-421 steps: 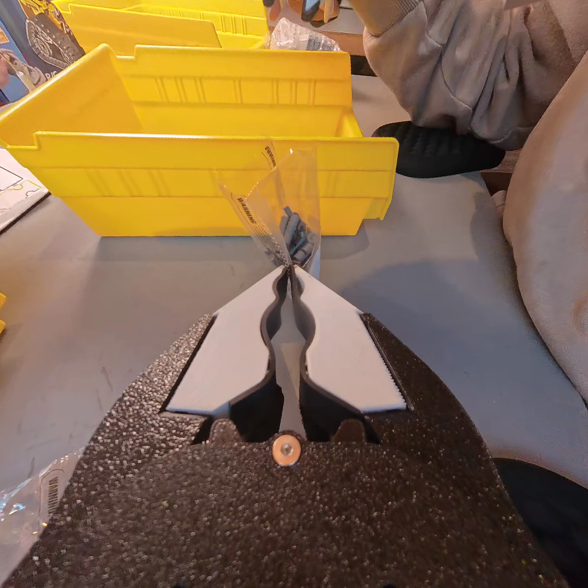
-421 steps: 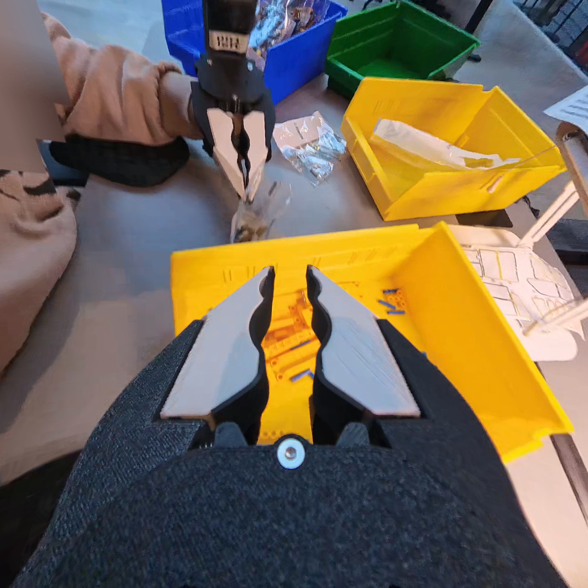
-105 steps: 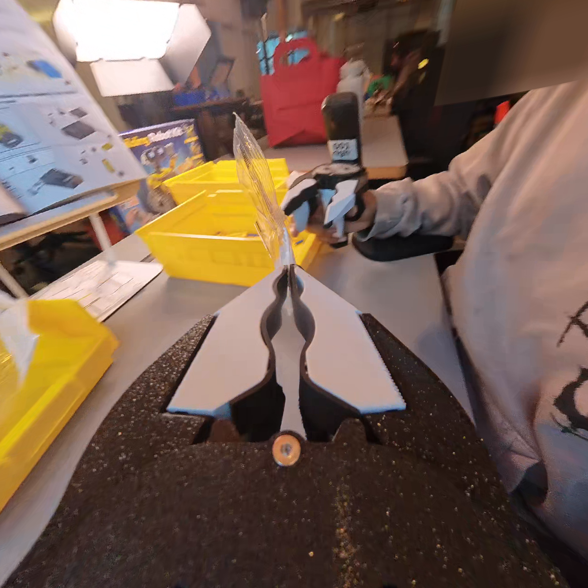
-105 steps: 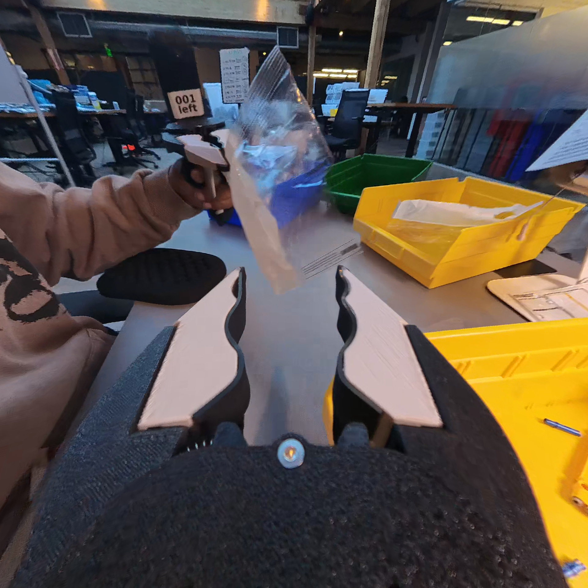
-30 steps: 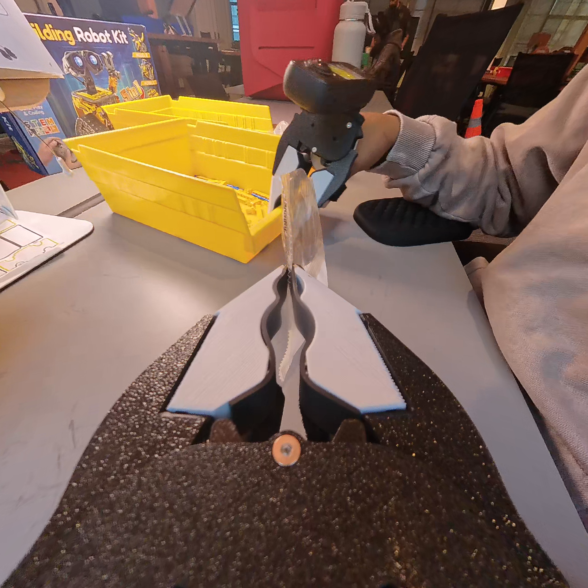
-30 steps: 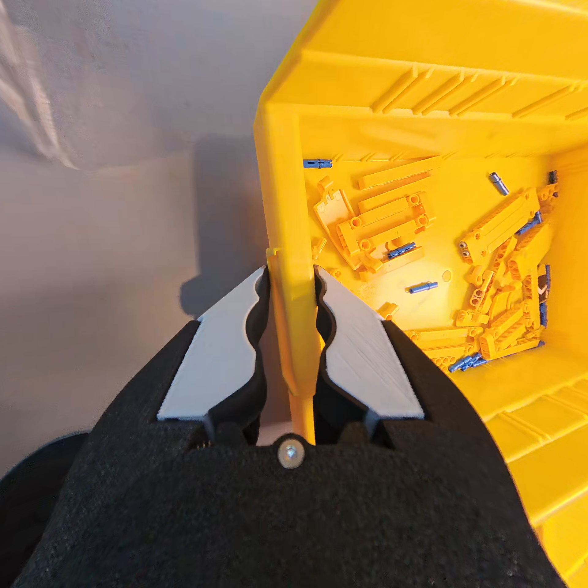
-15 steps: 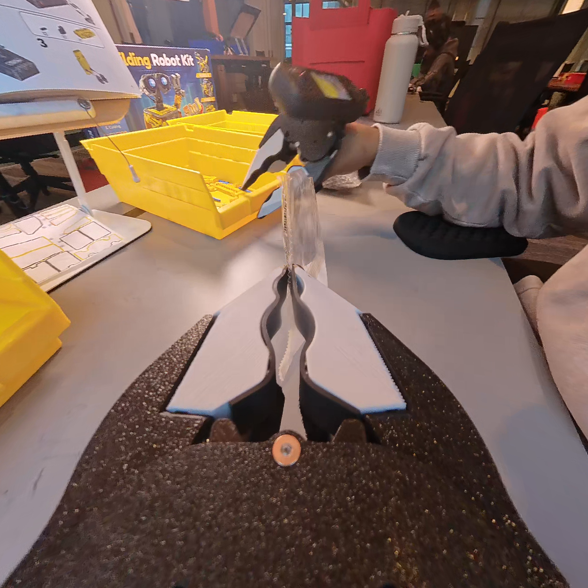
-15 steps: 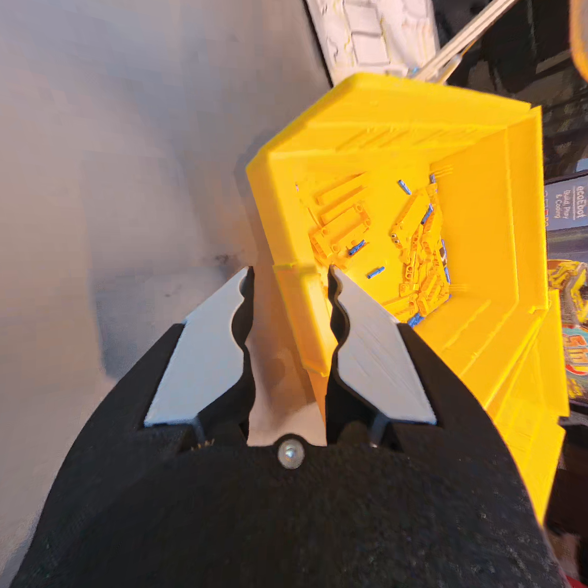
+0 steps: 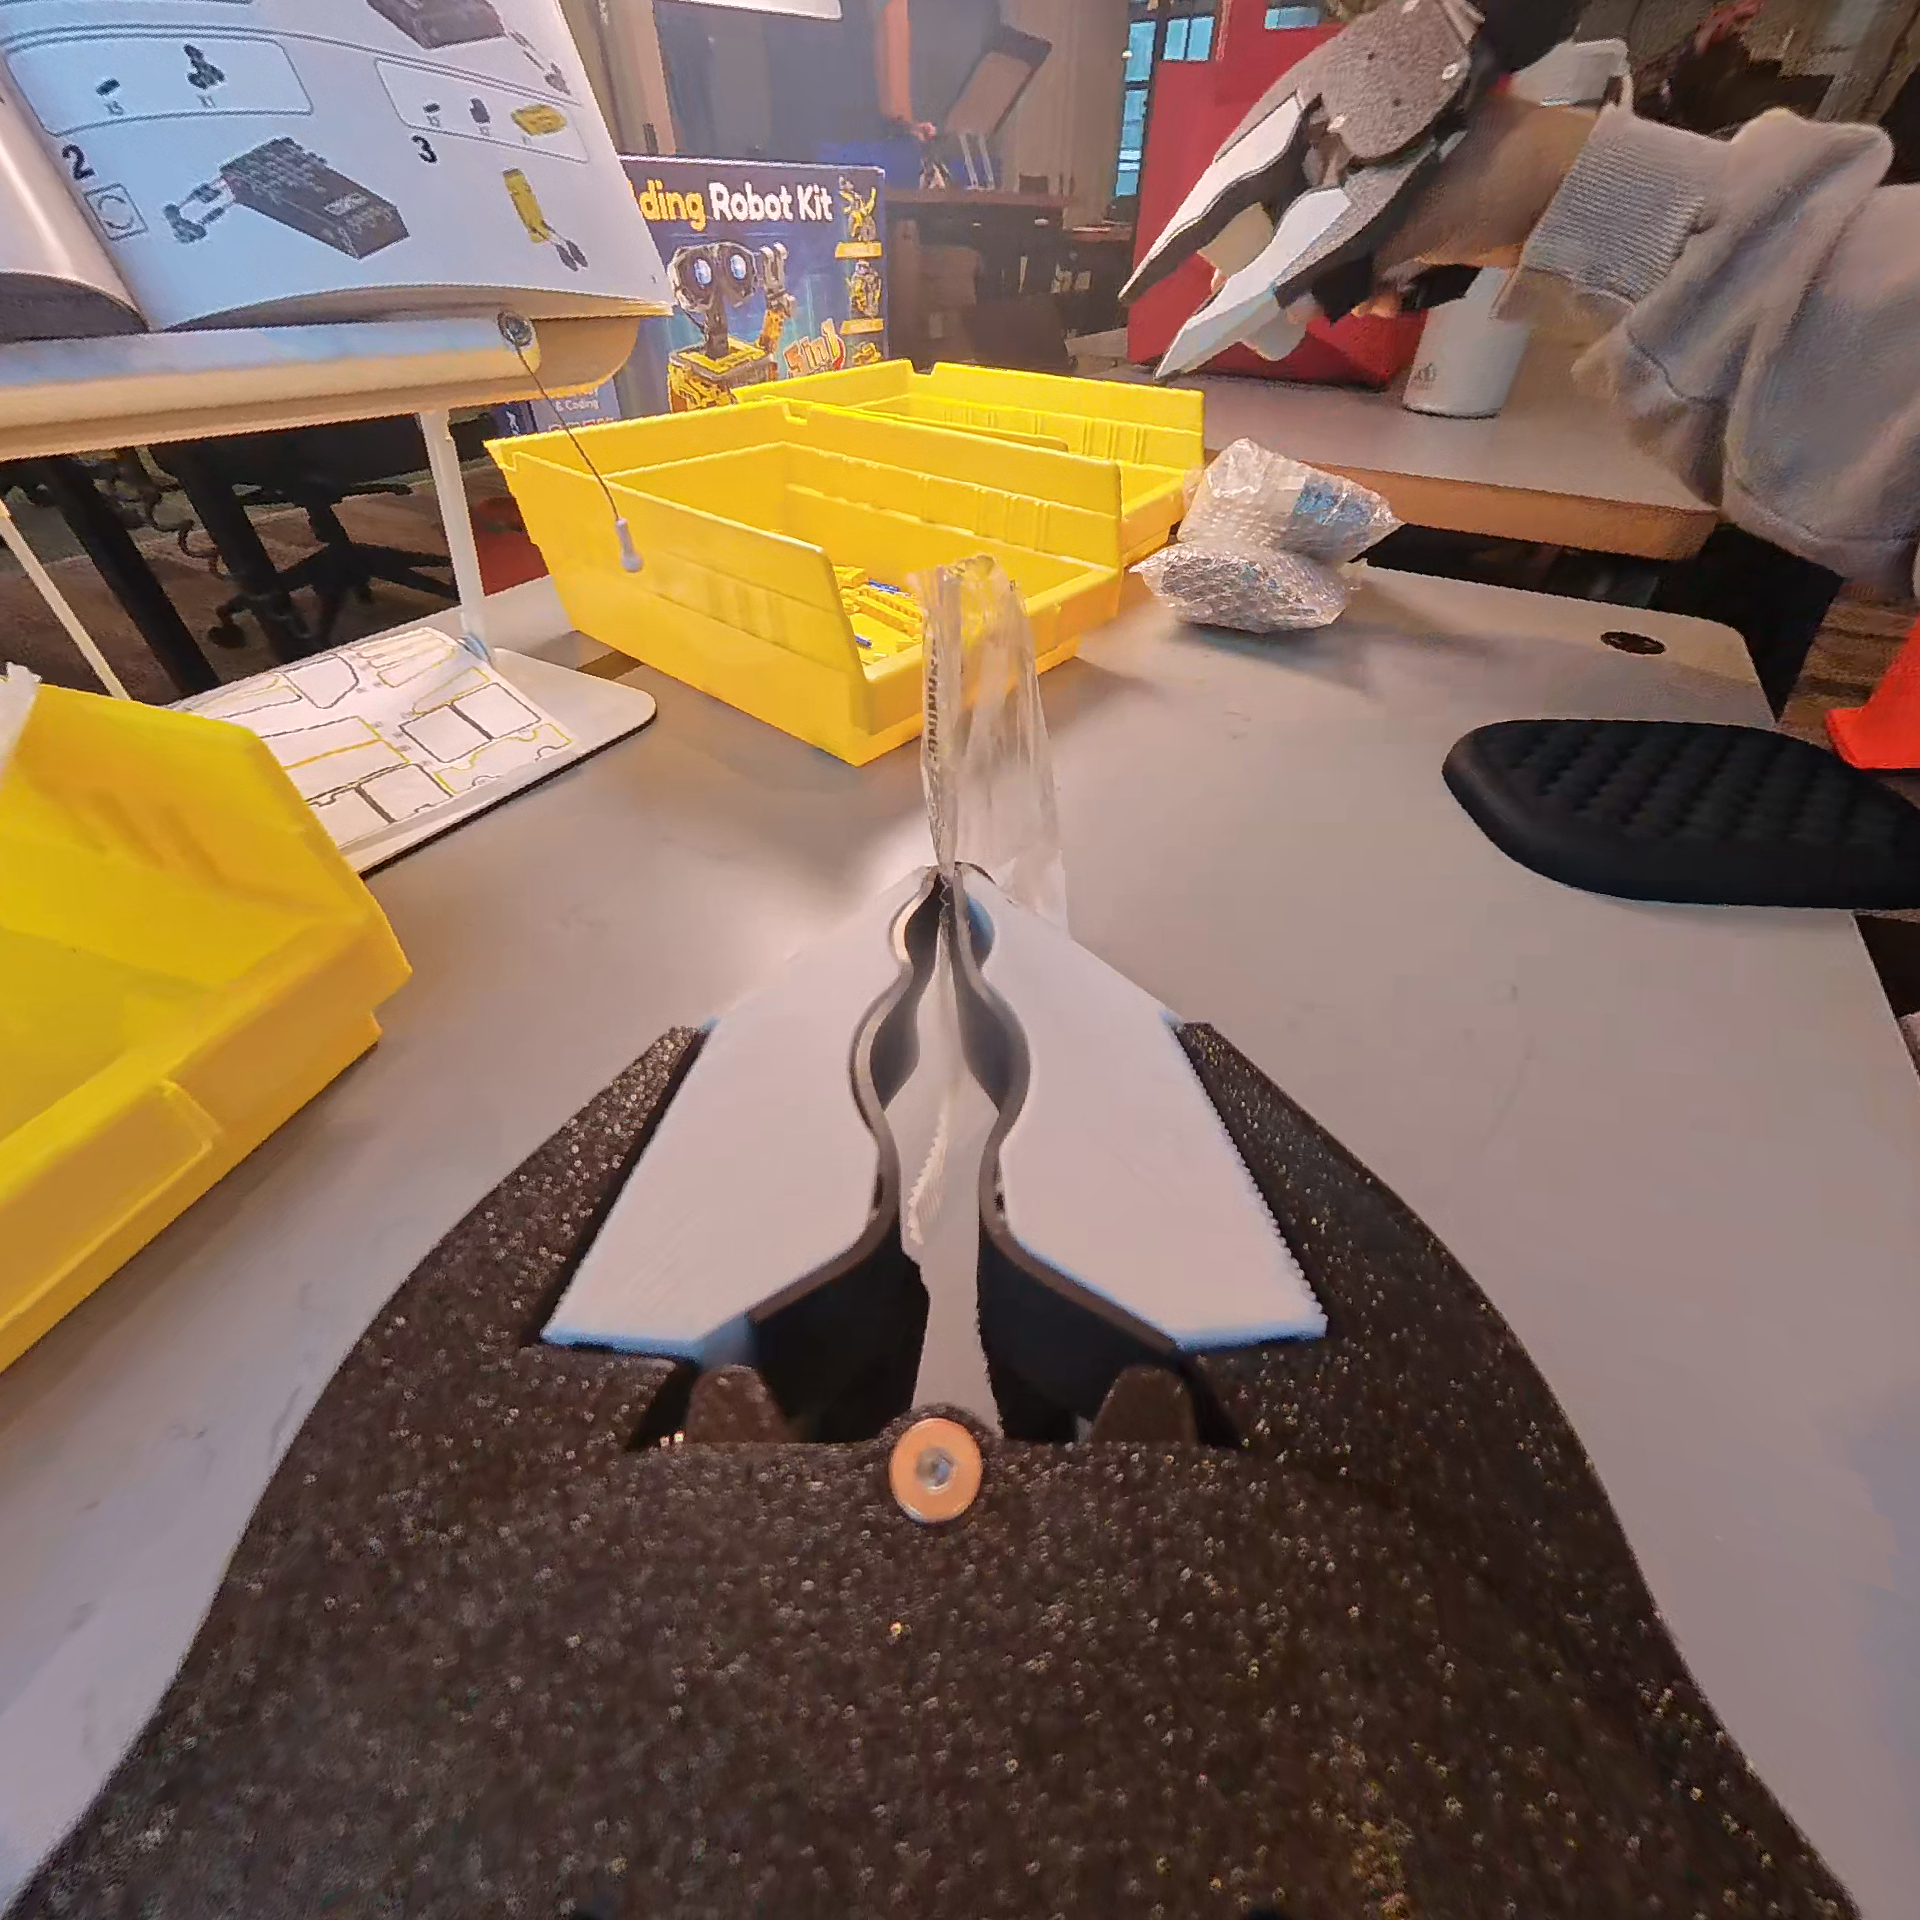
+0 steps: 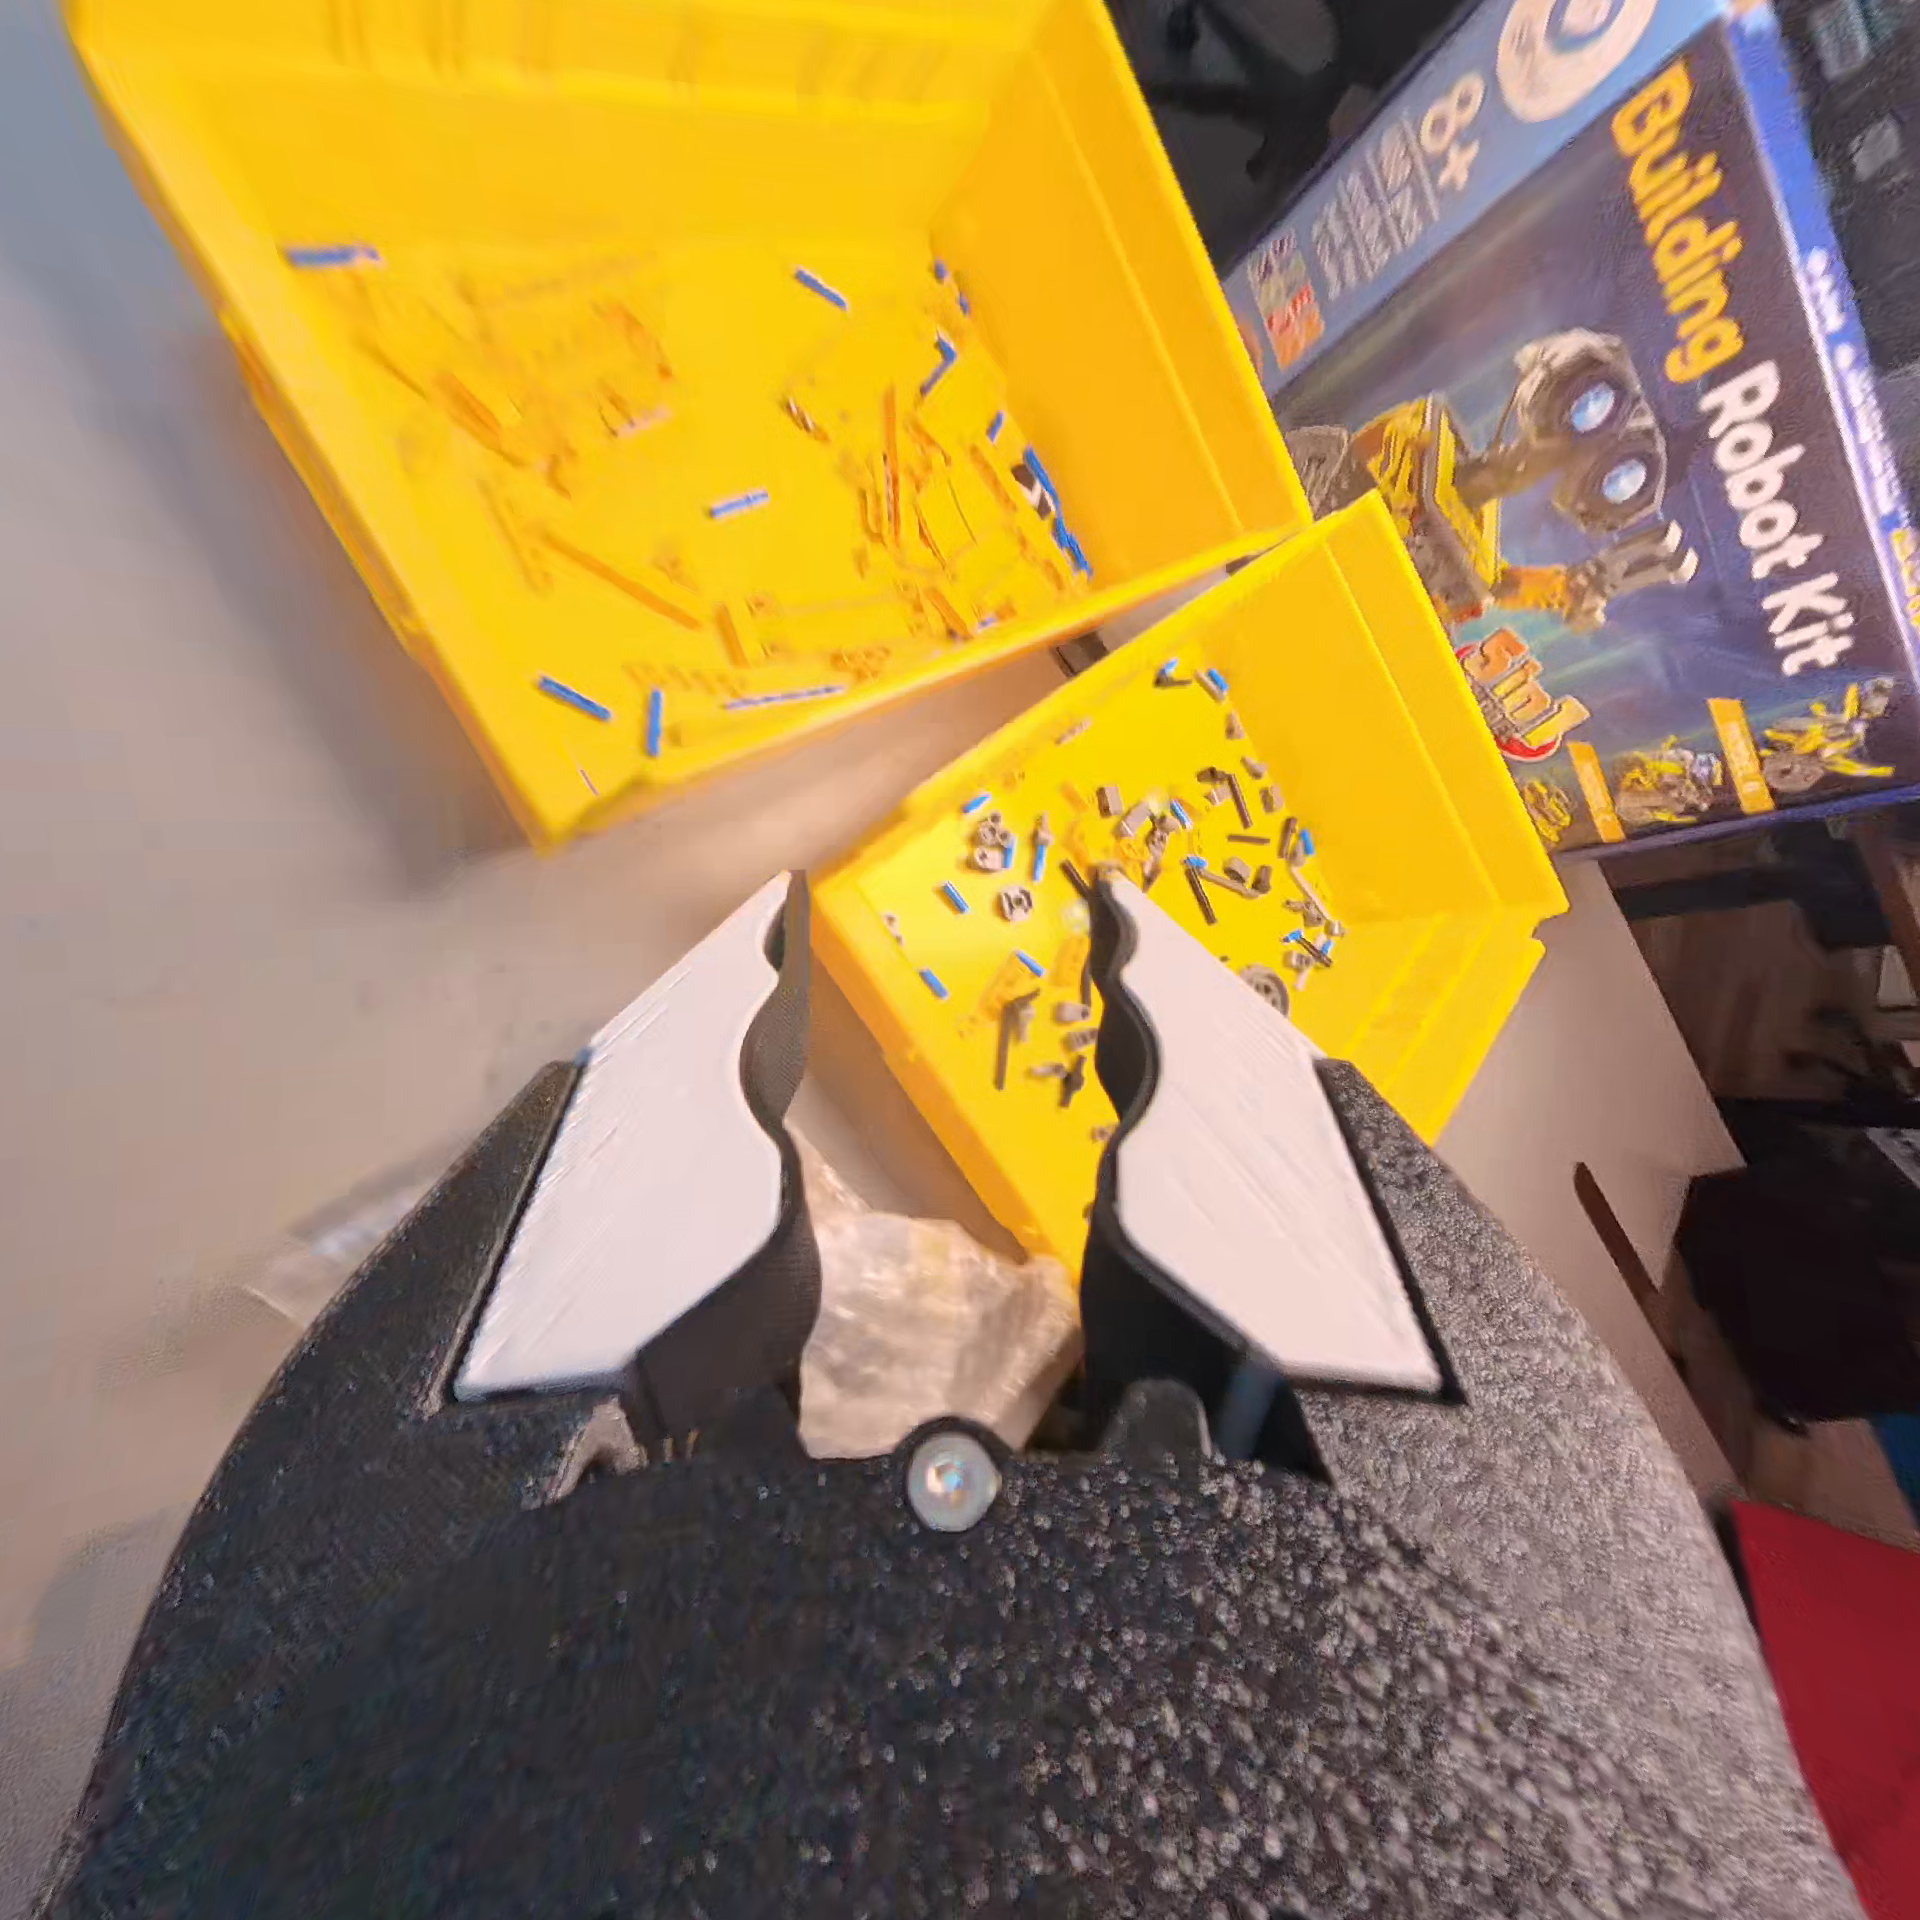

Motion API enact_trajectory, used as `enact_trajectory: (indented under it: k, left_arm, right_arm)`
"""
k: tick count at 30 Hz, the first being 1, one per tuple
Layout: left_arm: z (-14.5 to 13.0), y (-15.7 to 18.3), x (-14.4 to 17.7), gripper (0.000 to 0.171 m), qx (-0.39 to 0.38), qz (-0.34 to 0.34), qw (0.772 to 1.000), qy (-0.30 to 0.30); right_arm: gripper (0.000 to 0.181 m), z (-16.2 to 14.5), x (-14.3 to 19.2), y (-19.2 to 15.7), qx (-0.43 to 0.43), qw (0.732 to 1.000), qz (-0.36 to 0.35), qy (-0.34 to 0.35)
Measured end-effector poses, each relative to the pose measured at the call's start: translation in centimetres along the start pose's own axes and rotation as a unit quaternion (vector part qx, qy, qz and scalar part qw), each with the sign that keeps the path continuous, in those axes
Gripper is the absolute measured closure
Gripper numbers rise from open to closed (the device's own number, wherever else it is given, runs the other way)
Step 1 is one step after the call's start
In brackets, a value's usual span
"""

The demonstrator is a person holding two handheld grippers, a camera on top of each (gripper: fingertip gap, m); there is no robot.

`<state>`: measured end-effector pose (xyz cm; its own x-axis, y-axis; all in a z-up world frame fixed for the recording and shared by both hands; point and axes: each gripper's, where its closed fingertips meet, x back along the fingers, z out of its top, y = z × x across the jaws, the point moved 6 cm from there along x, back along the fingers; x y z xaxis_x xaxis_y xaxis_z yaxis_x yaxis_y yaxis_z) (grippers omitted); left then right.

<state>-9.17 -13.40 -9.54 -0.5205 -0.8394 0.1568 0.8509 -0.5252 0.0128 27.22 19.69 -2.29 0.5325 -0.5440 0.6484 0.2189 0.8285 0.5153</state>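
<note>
My left gripper (image 9: 948, 883) is shut on an empty-looking clear plastic bag (image 9: 982, 727) that stands up from its fingertips, above the grey table. Beyond it sits a yellow bin (image 9: 707, 582) holding yellow and blue parts. My right gripper (image 10: 948, 885) is open and empty, held in the air over the near corner of a second yellow bin (image 10: 1382, 727) with small grey and blue parts. The first bin (image 10: 1122, 312) lies beyond it. The right gripper also shows in the left wrist view (image 9: 1236, 281), raised at the upper right.
Crumpled bags of parts (image 9: 1268, 540) lie by the bins and show under my right gripper (image 10: 914, 1299). A black wrist pad (image 9: 1683, 810) lies at the right. Another yellow bin (image 9: 156, 935), an instruction booklet on a stand (image 9: 312, 156), a printed sheet (image 9: 416, 727) and a kit box (image 10: 1610, 468) stand around. The gap from one gripper's tips to the other's is roughly 45 cm.
My right gripper has let go of the yellow bin's wall, opened wider and lifted up and away over the second bin. My left gripper stays shut on the bag.
</note>
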Motion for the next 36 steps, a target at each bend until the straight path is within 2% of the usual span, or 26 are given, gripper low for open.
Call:
enact_trajectory:
  k: [2,5,12,15,18,20,23,27,32,36]
  left_arm:
    - [-0.1,-0.1,0.0,0.171,0.002,0.004,1.0,0.0]
    - [-0.3,-0.4,0.0,0.171,0.005,0.009,1.0,-0.003]
    - [-0.8,-0.6,-0.2,0.171,0.019,0.0,1.0,0.0]
    - [-0.8,-0.6,-0.3,0.171,0.02,-0.001,1.0,0.001]
    - [-0.8,-0.7,-0.3,0.171,0.021,-0.003,1.0,0.003]
    - [-0.8,-0.7,-0.3,0.171,0.021,-0.003,1.0,0.004]
    - [-0.8,-0.8,-0.3,0.171,0.021,-0.002,1.0,0.005]
    - [-0.5,-0.8,-0.1,0.171,0.017,0.002,1.0,0.012]
    - [0.6,-0.8,0.7,0.171,0.005,0.012,0.999,0.04]
    - [1.4,-0.8,1.2,0.171,0.008,0.01,0.998,0.058]
  right_arm:
    - [0.125,-2.2,-1.5,1.7,0.017,0.998,0.037,-0.045]
    - [0.122,-4.9,-4.0,2.3,0.04,0.989,0.087,-0.111]
    - [0.125,-7.9,-9.7,1.2,0.089,0.966,0.156,-0.187]
    - [0.135,-8.5,-10.9,0.4,0.104,0.955,0.193,-0.201]
    - [0.159,-8.6,-11.3,-0.5,0.119,0.945,0.221,-0.208]
    - [0.159,-8.4,-11.2,-0.6,0.128,0.943,0.22,-0.214]
    - [0.159,-7.1,-10.4,0.0,0.113,0.947,0.223,-0.203]
    - [0.157,-4.1,-7.5,1.9,0.094,0.952,0.223,-0.189]
    - [0.157,-0.6,-1.9,1.8,0.094,0.955,0.226,-0.167]
    - [0.157,0.5,3.1,0.3,0.103,0.956,0.221,-0.165]
